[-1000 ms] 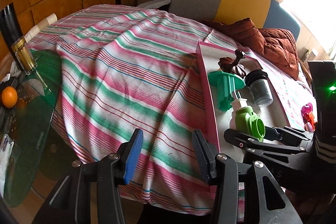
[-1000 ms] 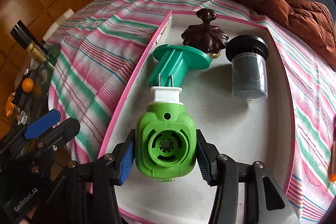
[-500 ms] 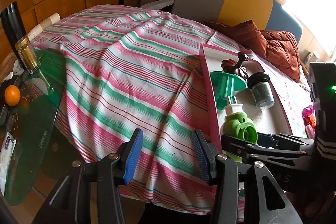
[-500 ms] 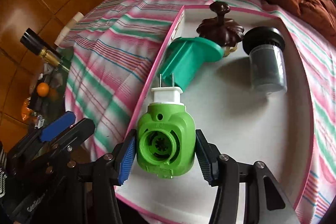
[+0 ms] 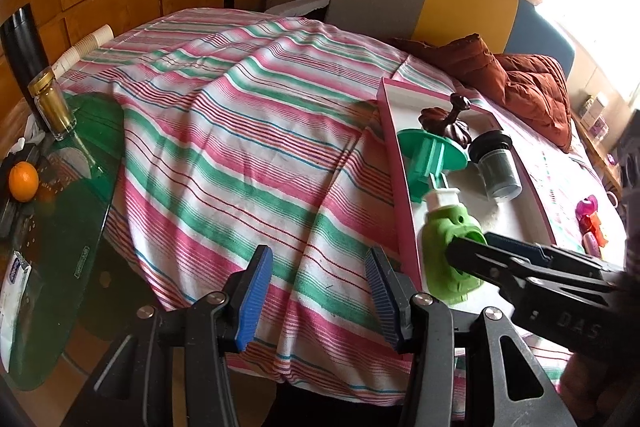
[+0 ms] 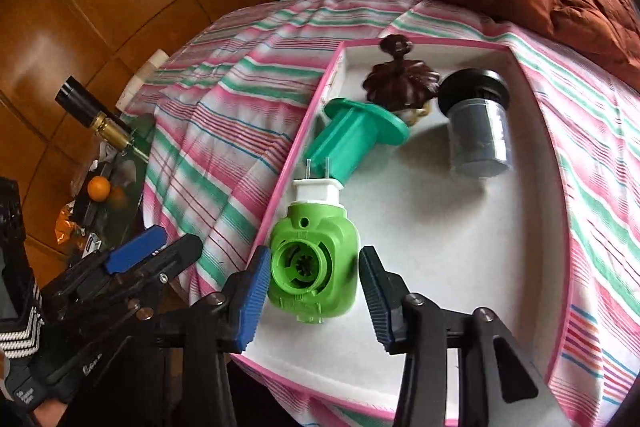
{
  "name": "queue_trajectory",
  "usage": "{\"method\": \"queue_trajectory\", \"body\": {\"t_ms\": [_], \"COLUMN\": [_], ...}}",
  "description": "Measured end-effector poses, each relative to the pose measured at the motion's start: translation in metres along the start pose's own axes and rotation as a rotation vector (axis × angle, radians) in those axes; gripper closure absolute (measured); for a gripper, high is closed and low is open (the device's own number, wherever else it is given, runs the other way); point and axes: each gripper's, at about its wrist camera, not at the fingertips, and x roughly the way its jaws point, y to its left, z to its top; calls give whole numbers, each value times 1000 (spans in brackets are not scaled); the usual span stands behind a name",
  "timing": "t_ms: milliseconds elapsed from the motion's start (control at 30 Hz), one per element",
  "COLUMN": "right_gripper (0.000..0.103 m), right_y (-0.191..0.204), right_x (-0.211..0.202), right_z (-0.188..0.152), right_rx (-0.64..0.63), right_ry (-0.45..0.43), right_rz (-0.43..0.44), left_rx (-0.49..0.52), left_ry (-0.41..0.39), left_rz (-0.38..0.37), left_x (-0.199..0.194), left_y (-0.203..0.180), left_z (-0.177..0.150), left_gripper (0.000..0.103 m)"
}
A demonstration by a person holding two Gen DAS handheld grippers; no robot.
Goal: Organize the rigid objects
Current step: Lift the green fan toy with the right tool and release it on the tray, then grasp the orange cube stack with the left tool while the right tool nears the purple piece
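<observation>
- Right gripper (image 6: 312, 291): jaws have just been closing, with the green plug-in device (image 6: 314, 267) between them. The left blue pad touches the device's side; a narrow gap shows at the right pad, so a firm grip cannot be confirmed.
- Green plug-in device: lies in the near left part of the pink-rimmed white tray (image 6: 460, 251), round socket face toward the camera, white plug end with two metal prongs pointing away. The prongs sit just beside the teal flanged part (image 6: 356, 139).
- Teal flanged part: lies on its side against the tray's left wall, its flange next to the dark brown scalloped knob (image 6: 400, 79) at the far end.
- Dark jar with black lid (image 6: 478, 123): lies on its side just to the right of the knob, lid toward the far wall.
- Left gripper (image 5: 316, 299): jaws partly open, with nothing between them; it hovers over the striped cloth (image 5: 240, 147), to the left of the tray.
- Striped cloth: covers the surface under the tray. A rust-brown quilted jacket (image 5: 532, 87) lies on its far side.
- Green glass table (image 5: 72, 211): stands well to the left, carrying an orange (image 5: 23, 182) and a gold-lidded glass jar (image 5: 50, 103).
- Small pink and red items (image 5: 590, 223): lie on the cloth right of the tray; too small to identify.
</observation>
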Motion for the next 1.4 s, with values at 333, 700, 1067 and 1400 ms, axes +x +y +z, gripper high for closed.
{"method": "queue_trajectory", "body": {"t_ms": [333,700,1067,1400], "right_gripper": [57,55,55,55], "right_y": [-1,-1,-20,-53], "right_x": [5,-8,-33,-60], "right_z": [9,3,2,5], "right_rx": [-3,-16,-1,22], "right_ry": [-13,-30,-82,-135], "right_rz": [-2,-34,-92,-178], "left_rx": [5,23,61,122], "left_ry": [-13,-27,-45,-69], "left_rz": [5,2,3,4], "left_x": [-4,-11,-17,-26], "left_y": [-1,-6,-19,-38], "left_z": [1,1,3,7], "left_gripper": [52,52,52,52]}}
